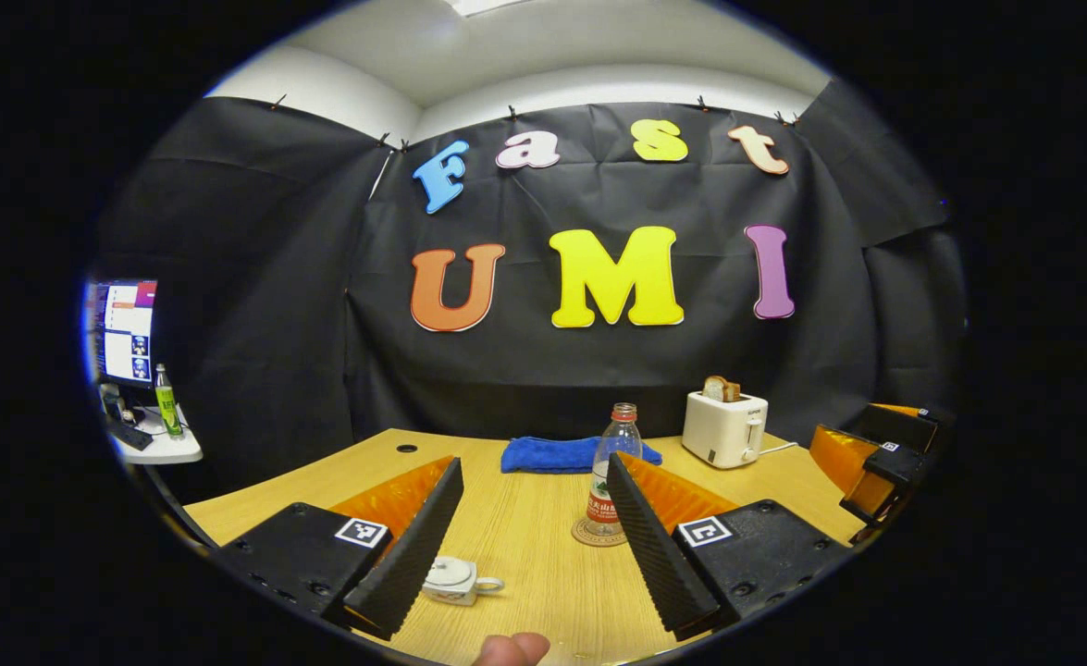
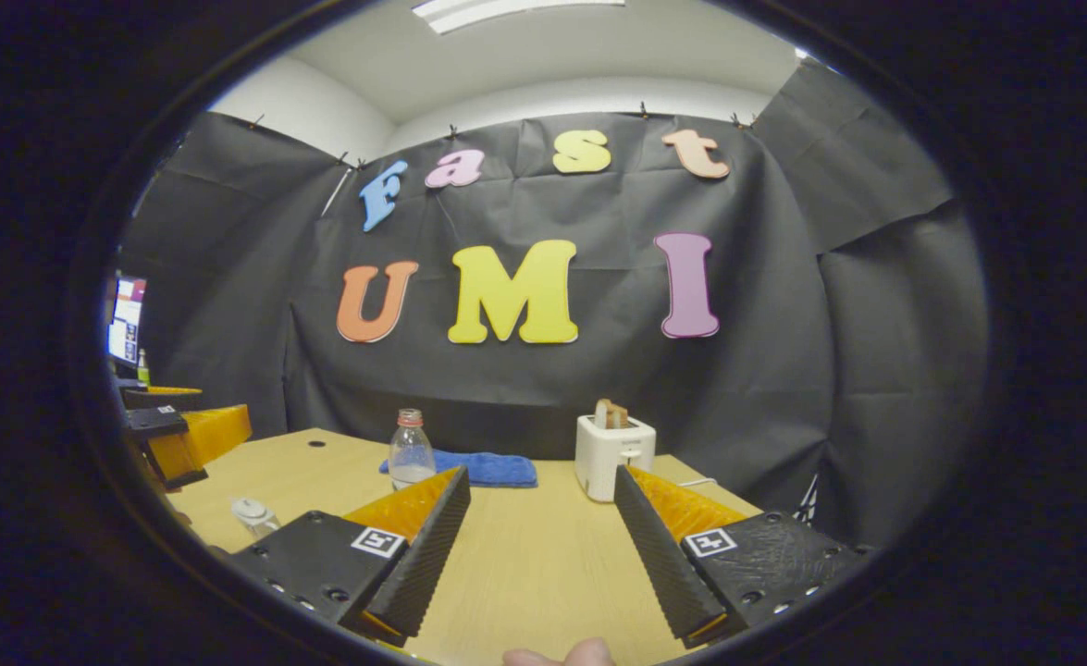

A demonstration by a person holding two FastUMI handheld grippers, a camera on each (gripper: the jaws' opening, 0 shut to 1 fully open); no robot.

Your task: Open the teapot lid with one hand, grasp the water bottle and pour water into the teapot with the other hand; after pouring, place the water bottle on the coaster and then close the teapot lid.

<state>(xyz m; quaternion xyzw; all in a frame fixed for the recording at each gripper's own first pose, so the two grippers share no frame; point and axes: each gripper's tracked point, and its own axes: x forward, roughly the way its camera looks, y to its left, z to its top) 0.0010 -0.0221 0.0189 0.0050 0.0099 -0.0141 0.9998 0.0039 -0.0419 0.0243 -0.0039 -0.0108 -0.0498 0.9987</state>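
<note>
A clear water bottle [image 1: 613,467] with a red-and-green label stands upright on a round coaster [image 1: 589,536] at mid-table; it also shows in the right gripper view [image 2: 411,455]. A small white teapot [image 1: 450,580] with its lid on sits near the front, partly behind my left gripper's left finger, and low at the left [image 2: 252,513]. My left gripper [image 1: 534,467] is open above the table, with the bottle just behind its right fingertip. My right gripper [image 2: 541,476] is open with nothing between its fingers. Each gripper shows at the edge of the other's view [image 1: 876,462] [image 2: 173,430].
A blue cloth [image 1: 557,455] lies at the back of the wooden table [image 1: 524,536]. A white toaster [image 1: 724,427] with bread in it stands at the back right. A side table with a monitor [image 1: 122,328] and a green bottle [image 1: 166,402] is at the far left.
</note>
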